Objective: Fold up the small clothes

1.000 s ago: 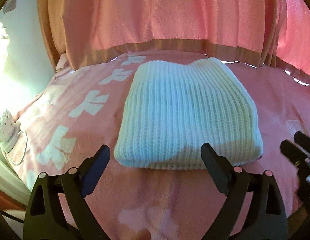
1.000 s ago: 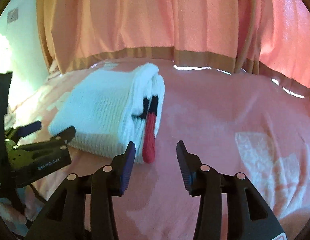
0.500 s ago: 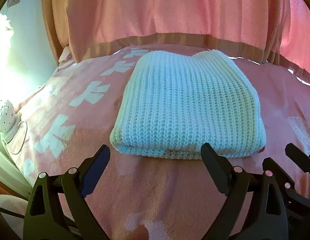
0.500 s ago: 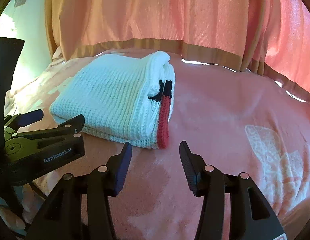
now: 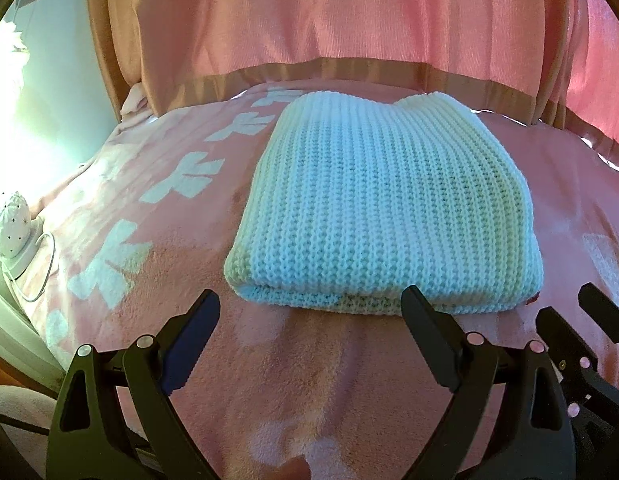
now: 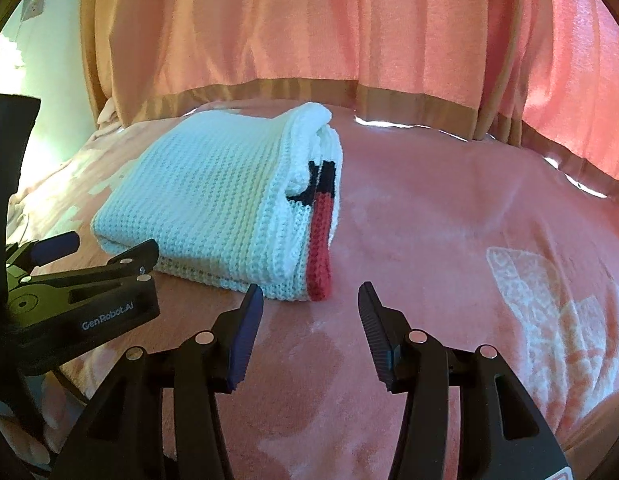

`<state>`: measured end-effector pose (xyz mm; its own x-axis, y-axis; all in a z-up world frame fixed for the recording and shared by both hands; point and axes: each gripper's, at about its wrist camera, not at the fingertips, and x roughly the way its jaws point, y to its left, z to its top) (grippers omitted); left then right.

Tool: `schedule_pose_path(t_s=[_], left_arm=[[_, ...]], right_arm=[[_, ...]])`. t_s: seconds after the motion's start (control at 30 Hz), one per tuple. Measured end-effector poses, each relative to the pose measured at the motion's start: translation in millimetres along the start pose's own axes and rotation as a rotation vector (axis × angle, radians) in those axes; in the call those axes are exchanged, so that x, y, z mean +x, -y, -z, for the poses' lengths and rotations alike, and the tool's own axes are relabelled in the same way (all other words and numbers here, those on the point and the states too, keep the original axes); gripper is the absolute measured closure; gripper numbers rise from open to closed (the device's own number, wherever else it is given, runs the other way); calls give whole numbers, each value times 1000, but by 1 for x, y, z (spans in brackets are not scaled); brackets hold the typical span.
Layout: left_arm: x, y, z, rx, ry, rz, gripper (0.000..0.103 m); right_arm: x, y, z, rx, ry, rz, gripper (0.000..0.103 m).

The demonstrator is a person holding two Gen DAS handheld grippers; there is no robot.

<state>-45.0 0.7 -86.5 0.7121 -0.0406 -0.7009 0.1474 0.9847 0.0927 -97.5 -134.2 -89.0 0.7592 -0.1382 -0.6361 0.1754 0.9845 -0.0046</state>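
Note:
A white knitted garment lies folded into a thick rectangle on the pink blanket. In the right wrist view the folded knit shows a red and black strip along its right side. My left gripper is open, just short of the knit's near edge, with nothing between its fingers. My right gripper is open too, its empty jaws just in front of the knit's near right corner. The left gripper also appears at the left of the right wrist view.
Pink curtains with a tan hem hang behind the bed. A white dotted object with a cord sits at the bed's left edge. White bow patterns mark the blanket. The right gripper's fingers show at the right edge.
Both grippers have drawn back a little from the folded knit, which now sits further off in both views. The right jaws stand slightly wider than a second ago.

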Motion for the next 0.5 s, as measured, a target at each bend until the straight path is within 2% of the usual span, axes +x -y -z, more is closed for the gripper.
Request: schedule_pose_path(t_s=[0.5], left_arm=[[-4,0,1,14,15,-9,13]], right_arm=[[2,5,1,16,-6,10,53]])
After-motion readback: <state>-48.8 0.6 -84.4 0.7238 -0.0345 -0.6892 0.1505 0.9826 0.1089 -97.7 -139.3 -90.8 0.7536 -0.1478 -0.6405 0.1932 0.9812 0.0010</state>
